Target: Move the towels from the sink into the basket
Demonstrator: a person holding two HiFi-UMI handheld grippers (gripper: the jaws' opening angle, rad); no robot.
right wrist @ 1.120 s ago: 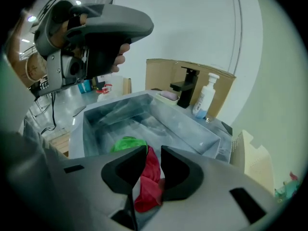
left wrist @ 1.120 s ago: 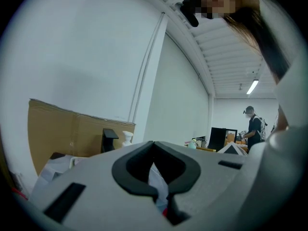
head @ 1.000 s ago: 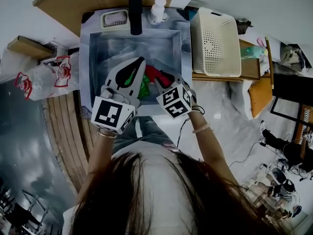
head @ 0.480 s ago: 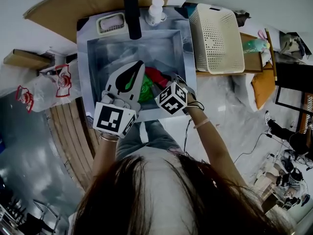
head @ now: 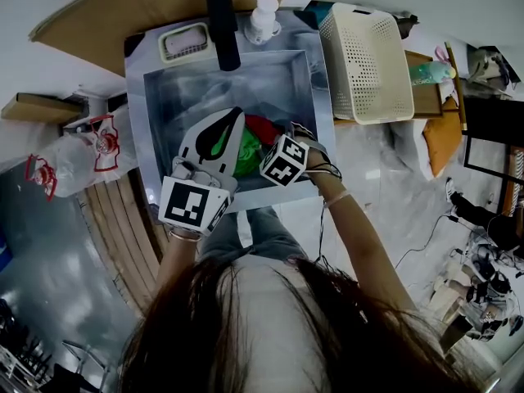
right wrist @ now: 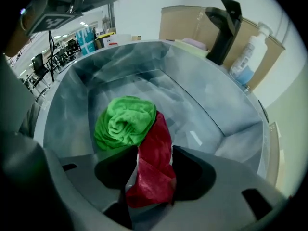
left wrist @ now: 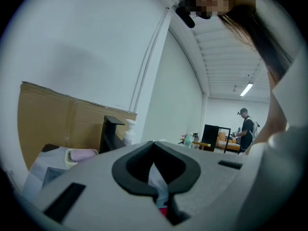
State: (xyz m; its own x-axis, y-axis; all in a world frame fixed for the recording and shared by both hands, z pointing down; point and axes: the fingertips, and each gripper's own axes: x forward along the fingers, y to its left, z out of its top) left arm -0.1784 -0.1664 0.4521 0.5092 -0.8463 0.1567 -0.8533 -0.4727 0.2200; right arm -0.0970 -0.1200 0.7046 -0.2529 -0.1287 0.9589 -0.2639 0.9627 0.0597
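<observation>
The right gripper pointed steeply down into the sink; its jaws had just been opening and stood released and wide, with a red towel bunched loosely between them and a green towel touching it on the sink floor just beyond. The left gripper was clenched tip to tip, held roughly level over the sink's near side beside the right one. The cream basket stood just right of the sink.
</observation>
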